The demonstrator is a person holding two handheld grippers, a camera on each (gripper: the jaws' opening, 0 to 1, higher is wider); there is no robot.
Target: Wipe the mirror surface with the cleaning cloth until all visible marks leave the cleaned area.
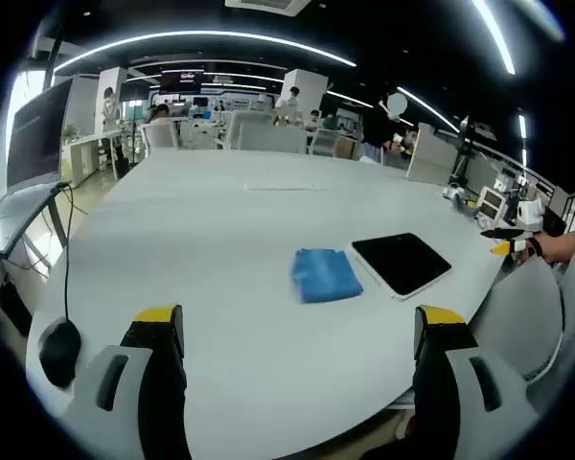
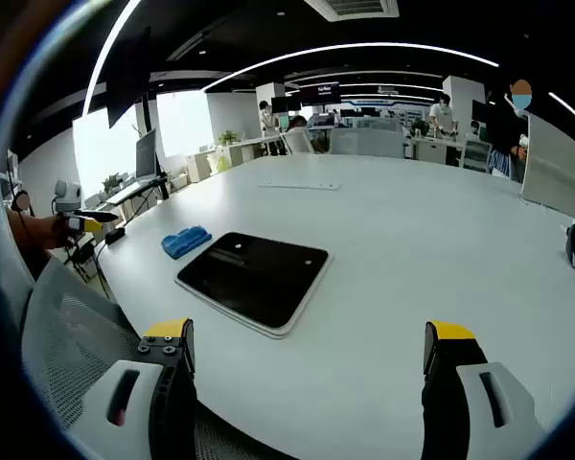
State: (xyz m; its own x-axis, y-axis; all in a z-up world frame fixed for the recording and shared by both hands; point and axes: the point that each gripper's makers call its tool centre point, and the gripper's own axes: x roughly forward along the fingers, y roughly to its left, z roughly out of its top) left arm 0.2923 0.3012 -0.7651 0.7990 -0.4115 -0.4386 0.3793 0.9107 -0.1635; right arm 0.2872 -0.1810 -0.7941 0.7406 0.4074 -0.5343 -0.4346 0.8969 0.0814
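White office surface [image 1: 220, 240] fills both views. At centre right of the left gripper view, a folded blue cloth [image 1: 326, 275] lies just beside a dark flat mirror [image 1: 401, 263]. Left gripper [image 1: 297, 335] and right gripper [image 2: 307, 350] hover with jaws spread, holding nothing. Wiping appears not yet begun; the cloth lies untouched.

No text, label, brand or number is legible anywhere in either view.
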